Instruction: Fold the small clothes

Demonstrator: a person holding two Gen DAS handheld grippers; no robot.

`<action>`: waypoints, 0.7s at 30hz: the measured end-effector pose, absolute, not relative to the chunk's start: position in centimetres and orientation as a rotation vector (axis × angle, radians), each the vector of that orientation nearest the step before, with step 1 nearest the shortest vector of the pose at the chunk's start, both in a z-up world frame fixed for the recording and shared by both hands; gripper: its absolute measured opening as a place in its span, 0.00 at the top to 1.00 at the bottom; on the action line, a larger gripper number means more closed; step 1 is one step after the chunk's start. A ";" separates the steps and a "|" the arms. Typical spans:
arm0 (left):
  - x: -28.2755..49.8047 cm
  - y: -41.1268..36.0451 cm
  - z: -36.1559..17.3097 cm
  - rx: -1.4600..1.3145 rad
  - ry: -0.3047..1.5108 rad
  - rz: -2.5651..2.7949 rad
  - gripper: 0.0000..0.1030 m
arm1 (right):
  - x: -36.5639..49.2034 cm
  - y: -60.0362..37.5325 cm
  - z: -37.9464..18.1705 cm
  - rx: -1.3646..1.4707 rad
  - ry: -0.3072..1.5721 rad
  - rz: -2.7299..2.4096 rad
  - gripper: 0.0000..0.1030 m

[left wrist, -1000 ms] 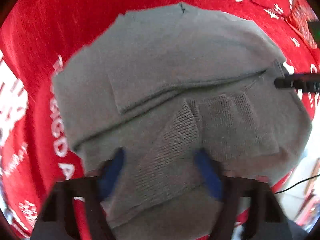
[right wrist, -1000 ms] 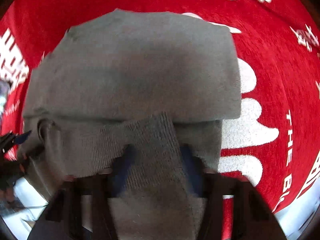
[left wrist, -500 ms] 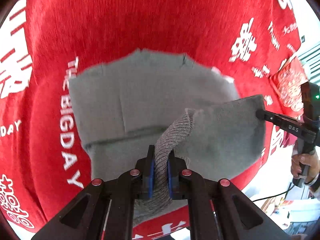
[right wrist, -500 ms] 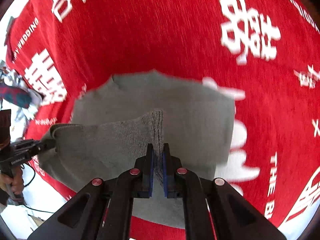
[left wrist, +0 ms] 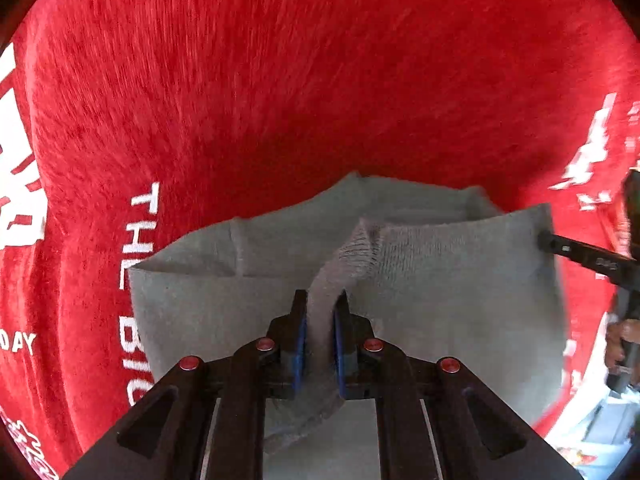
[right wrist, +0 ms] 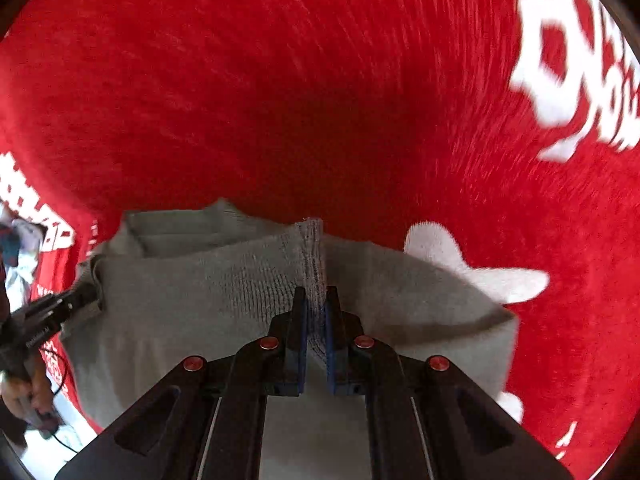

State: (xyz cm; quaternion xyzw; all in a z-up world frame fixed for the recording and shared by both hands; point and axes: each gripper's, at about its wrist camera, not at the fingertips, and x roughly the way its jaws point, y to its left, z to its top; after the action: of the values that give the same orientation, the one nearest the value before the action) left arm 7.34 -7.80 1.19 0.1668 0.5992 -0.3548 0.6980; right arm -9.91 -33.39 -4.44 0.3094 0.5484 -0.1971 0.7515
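Observation:
A small grey knitted garment (left wrist: 448, 280) lies partly folded on a red cloth with white lettering (left wrist: 280, 80). My left gripper (left wrist: 320, 300) is shut on the ribbed near edge of the garment, which is raised off the cloth. My right gripper (right wrist: 316, 296) is shut on the same ribbed edge (right wrist: 314, 256) further along. Between the two grips the edge stretches taut. Each view shows the other gripper at the garment's far corner: the right one (left wrist: 552, 242) at the right, the left one (right wrist: 86, 296) at the left. The lower layer of the grey garment (right wrist: 172, 228) lies flat behind the lifted edge.
The red cloth (right wrist: 320, 80) spreads wide beyond the garment. A hand (left wrist: 618, 344) holds the other gripper's handle at the right edge of the left wrist view. Coloured clutter (right wrist: 16, 248) sits past the cloth's left edge in the right wrist view.
Both grippers closed on the garment's ribbed edge, lifted it and carried it forward across the cloth. More bare red cloth now fills the upper part of both views.

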 end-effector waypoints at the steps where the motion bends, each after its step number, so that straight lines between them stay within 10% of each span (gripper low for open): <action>1: 7.5 -7.9 0.5 0.383 1.345 -0.771 0.86 | -10.0 -33.5 -4.8 0.688 1.201 -0.438 0.92; 5: 8.8 -7.1 0.4 0.424 1.282 -0.621 0.45 | -10.8 -34.3 -4.9 0.734 1.189 -0.487 0.92; 9: 11.5 -4.4 2.9 0.410 1.223 -0.499 0.45 | -12.4 -35.1 -4.2 0.777 1.182 -0.594 0.53; 21: 4.8 -5.4 2.7 0.355 1.403 -0.857 0.45 | -16.3 -30.8 -2.4 0.833 1.137 -0.459 0.67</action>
State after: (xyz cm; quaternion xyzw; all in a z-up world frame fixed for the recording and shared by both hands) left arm 4.82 -5.40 2.66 0.1573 0.6216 -0.3798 0.6668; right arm -16.27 -30.85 -2.43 0.3795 0.5179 -0.2093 0.7376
